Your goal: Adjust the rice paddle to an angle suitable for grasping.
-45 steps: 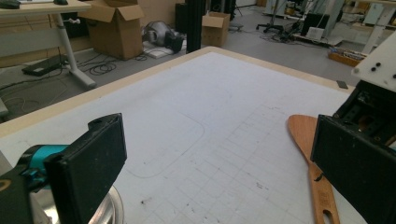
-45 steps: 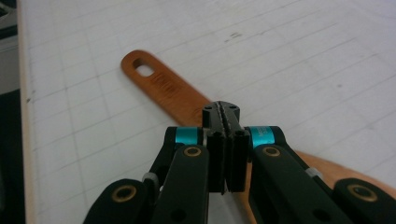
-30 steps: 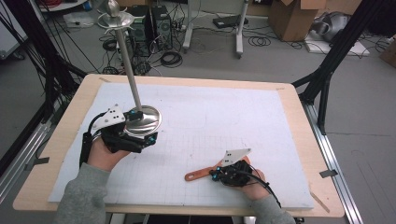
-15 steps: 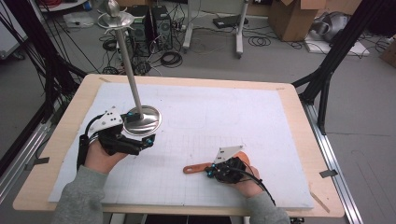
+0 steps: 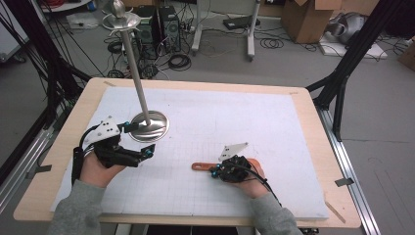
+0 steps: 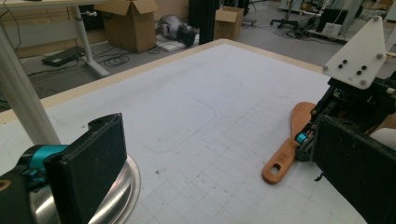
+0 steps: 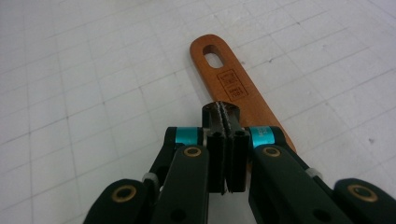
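Both forearms wear grey sleeves (image 5: pixel 78 208). The left gripper (image 5: pixel 137 142) is black, with a pale grey three-cornered plate (image 5: pixel 103 130) on top and a black cable (image 5: pixel 77 161) looping near the wrist. The right gripper (image 7: pixel 226 114) has black jaws with rough pads, turquoise collars (image 7: pixel 187 136) behind them, brass-coloured pivot rings (image 7: pixel 192 151), and a similar plate with small dark screws.

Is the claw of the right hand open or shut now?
Shut. In the right gripper view the right claw has its two jaws pressed together with no gap, just above the wooden spatula, not around it.
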The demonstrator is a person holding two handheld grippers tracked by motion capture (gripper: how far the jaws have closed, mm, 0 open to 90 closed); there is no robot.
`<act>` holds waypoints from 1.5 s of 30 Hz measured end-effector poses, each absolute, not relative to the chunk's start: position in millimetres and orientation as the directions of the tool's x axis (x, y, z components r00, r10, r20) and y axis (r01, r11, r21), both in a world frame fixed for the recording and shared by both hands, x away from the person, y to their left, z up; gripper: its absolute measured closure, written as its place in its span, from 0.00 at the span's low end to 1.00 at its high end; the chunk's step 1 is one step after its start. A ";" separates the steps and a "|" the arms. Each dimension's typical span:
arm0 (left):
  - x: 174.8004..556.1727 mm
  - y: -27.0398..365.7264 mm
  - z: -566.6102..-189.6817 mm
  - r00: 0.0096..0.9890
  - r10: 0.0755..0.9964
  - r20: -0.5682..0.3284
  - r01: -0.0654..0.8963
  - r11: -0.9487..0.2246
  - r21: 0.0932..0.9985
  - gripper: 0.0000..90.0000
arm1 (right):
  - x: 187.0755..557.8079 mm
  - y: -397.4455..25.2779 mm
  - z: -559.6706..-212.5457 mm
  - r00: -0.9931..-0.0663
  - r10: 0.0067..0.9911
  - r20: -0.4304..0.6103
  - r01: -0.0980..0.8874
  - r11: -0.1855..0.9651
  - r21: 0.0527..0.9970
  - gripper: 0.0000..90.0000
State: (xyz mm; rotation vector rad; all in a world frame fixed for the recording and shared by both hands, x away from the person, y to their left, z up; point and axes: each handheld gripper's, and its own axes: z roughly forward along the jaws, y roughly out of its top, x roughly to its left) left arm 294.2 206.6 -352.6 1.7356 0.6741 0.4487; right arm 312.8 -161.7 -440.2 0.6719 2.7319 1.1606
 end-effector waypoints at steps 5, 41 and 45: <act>289.2 214.4 -352.3 0.748 0.662 -0.042 0.206 -0.171 0.964 0.04 | 320.1 -157.2 -438.9 -0.891 0.447 0.079 0.370 0.615 0.696 0.99; 263.8 249.1 -359.8 0.690 0.723 -0.047 0.236 -0.163 0.958 0.04 | 363.2 -150.2 -436.8 -0.844 0.537 0.008 0.395 0.611 0.686 0.99; 262.8 250.1 -360.4 0.688 0.724 -0.046 0.239 -0.166 0.957 0.04 | 365.4 -151.3 -437.1 -0.838 0.545 0.002 0.398 0.609 0.686 0.99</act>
